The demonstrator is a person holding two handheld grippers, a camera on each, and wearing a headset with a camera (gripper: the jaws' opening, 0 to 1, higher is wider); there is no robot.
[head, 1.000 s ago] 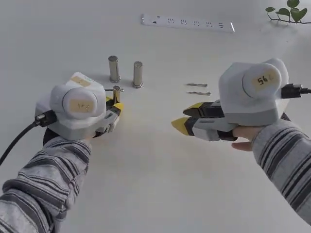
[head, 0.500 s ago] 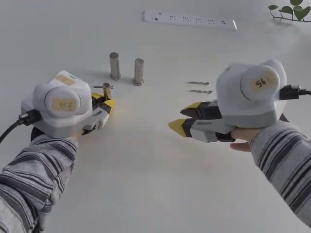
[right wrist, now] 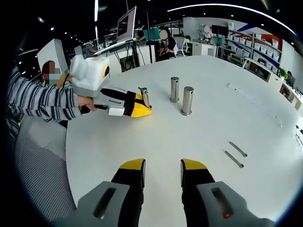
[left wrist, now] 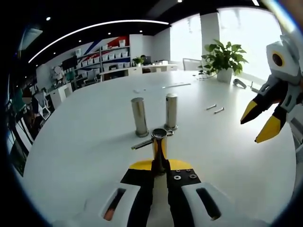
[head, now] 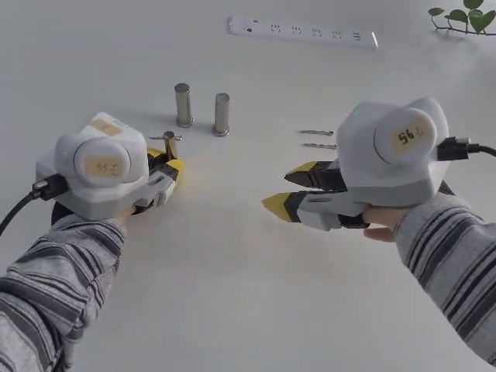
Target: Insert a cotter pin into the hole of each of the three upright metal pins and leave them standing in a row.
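- Metal pin, cotter pin through its top, sits clamped in the left gripper.
- Right gripper hovers with jaws wide.
- Two bare pins stand behind, two loose cotter pins beside.

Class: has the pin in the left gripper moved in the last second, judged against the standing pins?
Yes. The held pin has shifted left: it was in front of the left standing pin, now it sits left of it.
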